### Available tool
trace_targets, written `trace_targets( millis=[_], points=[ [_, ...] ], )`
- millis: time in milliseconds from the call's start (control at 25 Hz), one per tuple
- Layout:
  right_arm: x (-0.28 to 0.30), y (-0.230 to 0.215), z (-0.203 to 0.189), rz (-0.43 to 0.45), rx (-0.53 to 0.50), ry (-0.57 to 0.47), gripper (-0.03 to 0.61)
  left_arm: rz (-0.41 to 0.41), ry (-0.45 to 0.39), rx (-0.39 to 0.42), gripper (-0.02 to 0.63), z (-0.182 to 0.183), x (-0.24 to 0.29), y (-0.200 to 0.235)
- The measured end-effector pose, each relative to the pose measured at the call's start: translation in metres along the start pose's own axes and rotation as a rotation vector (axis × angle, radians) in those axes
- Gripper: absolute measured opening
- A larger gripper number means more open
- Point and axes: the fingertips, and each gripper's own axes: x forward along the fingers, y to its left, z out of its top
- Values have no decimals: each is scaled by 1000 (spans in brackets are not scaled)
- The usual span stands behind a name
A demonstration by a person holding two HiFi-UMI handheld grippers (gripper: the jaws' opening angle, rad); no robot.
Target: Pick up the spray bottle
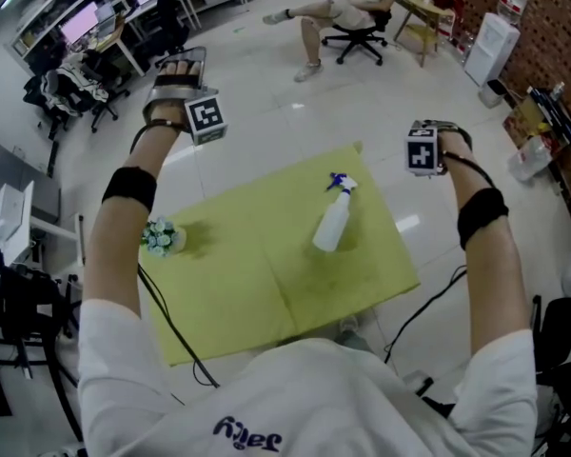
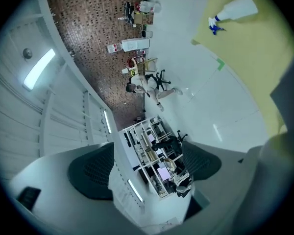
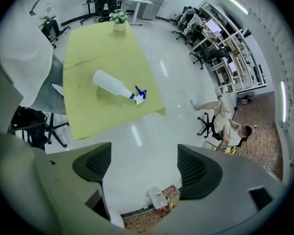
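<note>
On the yellow surface [image 1: 257, 284], the spray bottle [image 1: 332, 221] lies on its side, right of centre, with its blue trigger head toward the far edge. A small flower pot [image 1: 160, 237] sits near the left edge, well apart from the bottle.

Your left gripper [image 2: 144, 165] is up in the air past the far-left corner. Its jaws are wide apart with nothing between them, only the room behind, and the bottle sits at the top right of its view.

Your right gripper [image 3: 142, 165] is off the right side of the surface, also raised. Its jaws are wide apart with bare floor between them, touching nothing, and the bottle is well ahead of them.

A person on an office chair [image 1: 352, 12] is seated on the far side of the room.
</note>
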Motion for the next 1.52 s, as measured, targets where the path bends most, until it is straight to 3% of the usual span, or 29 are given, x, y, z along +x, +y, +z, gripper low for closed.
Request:
trace_targets(
  millis=[160,400,600,840,1080,1280,1520],
  points=[
    [-2,-6,-20,-66,-2,25,439,-58,-37,-15,446,36,7,-15],
    [22,15,-40,-5,-33,-1,439,-182,-92,-71,446,95,8,-46],
    [14,13,-57,-78,-65,3,439,-299,-143,-118,446,149,4,-88],
    [12,26,-80,-78,-75,26,439,-511,-163,-197,446,196,-12,-140],
    [13,39,-101,-82,-131,48,439,-746,-137,-331,446,225,-52,-170],
    [12,36,-109,-99,-114,26,439,-777,-143,-325,446,237,-60,-186],
    [9,42,-106,-122,-103,-37,439,-854,-210,-403,446,256,-81,-195]
  ],
)
